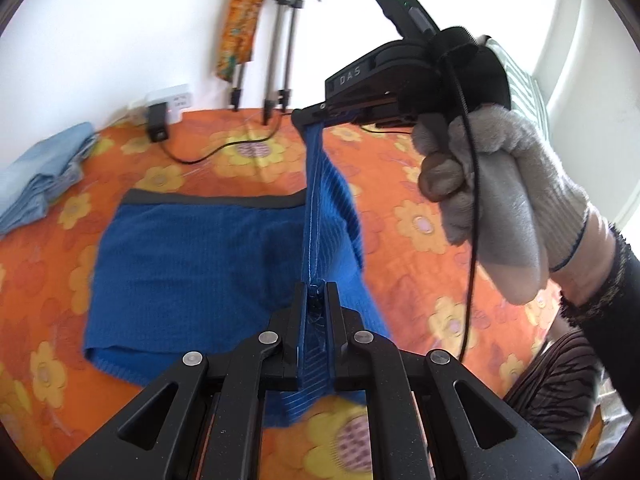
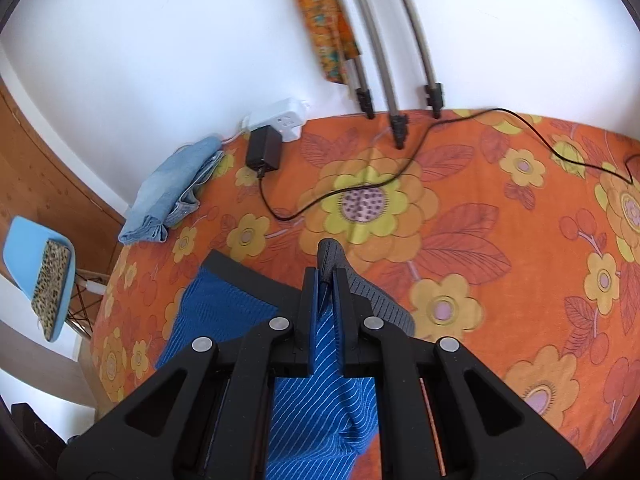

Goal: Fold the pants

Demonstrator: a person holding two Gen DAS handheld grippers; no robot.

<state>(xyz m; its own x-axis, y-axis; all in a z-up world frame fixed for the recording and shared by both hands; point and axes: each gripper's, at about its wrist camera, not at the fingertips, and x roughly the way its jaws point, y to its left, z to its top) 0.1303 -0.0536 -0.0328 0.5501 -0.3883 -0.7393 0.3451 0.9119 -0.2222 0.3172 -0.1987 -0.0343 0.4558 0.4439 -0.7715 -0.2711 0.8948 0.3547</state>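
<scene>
Black gripper (image 1: 316, 294), grey glove (image 1: 492, 184), dark sleeve (image 1: 616, 280)

Folded light-blue jeans (image 2: 176, 192) lie at the bed's (image 2: 500, 240) far left corner, beside a white power strip (image 2: 280, 120), a black adapter (image 2: 263, 154) and tripod legs (image 2: 394, 80) along the far edge.

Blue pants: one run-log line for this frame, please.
phase: fold lift | left gripper: shut on blue pants hem | right gripper: shut on grey waistband | edge raised off floral bedspread
</scene>
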